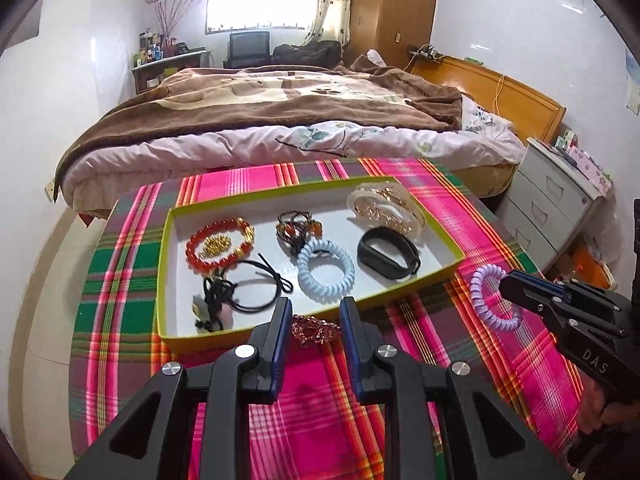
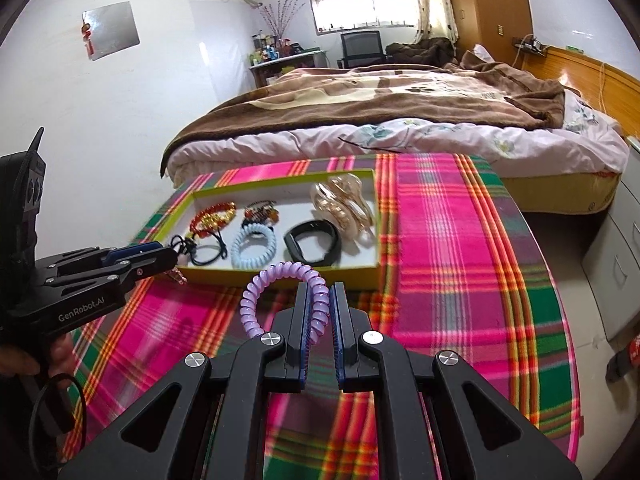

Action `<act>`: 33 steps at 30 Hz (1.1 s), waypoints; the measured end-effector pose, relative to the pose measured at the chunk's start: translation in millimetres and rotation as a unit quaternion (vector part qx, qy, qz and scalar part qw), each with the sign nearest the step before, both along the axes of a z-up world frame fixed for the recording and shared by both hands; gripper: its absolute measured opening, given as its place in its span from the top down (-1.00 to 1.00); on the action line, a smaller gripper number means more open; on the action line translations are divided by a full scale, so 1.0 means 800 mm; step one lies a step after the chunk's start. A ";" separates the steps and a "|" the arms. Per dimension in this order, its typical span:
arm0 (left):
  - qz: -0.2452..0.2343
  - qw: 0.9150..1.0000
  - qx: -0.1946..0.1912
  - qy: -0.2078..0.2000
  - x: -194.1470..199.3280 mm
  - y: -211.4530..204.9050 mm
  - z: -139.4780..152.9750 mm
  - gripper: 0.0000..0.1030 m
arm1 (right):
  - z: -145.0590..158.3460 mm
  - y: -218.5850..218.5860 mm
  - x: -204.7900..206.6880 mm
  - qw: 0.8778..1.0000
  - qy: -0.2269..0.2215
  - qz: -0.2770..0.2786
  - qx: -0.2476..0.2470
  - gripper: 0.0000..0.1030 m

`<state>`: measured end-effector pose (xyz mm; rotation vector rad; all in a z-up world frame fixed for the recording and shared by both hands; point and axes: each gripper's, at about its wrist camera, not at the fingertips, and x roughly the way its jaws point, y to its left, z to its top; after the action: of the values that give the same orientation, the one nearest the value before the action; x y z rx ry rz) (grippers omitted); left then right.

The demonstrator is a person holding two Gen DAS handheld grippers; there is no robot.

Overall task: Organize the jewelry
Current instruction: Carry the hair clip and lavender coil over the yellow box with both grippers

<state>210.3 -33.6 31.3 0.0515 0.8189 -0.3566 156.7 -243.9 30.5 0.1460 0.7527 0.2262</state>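
A shallow green-rimmed tray (image 1: 166, 240) on the plaid cloth holds a red bead bracelet (image 1: 218, 242), a blue spiral band (image 1: 326, 270), a black wristband (image 1: 388, 252), black hair ties (image 1: 244, 284), a dark beaded piece (image 1: 296, 226) and gold bangles (image 1: 386, 208). My left gripper (image 1: 314, 312) is open, its fingers on either side of a copper-red bracelet (image 1: 316, 330) lying on the cloth just before the tray. My right gripper (image 2: 320, 296) is shut on a purple spiral band (image 2: 280, 280), held near the tray's front right corner; it also shows in the left wrist view (image 1: 494, 298).
The table (image 2: 460, 260) has a pink, green and red plaid cloth. A bed (image 1: 280, 120) with a brown blanket stands right behind it. A white drawer unit (image 1: 552, 200) is at the right. The tray (image 2: 280, 270) lies on the table's left half.
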 end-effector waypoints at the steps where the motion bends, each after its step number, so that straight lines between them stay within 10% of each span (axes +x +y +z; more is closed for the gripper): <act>1: 0.001 1.000 0.000 0.000 0.003 0.002 0.002 0.52 | 0.002 0.002 0.003 1.000 -0.002 0.001 0.001 0.81; 33: 0.005 0.999 -0.028 0.040 0.172 0.003 -0.024 0.51 | -0.040 0.071 0.110 0.998 0.029 0.032 -0.036 0.81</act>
<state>347.8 -31.2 12.0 -0.0197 0.8875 -0.3737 245.1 -186.8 -1.3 0.0608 0.8236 0.2564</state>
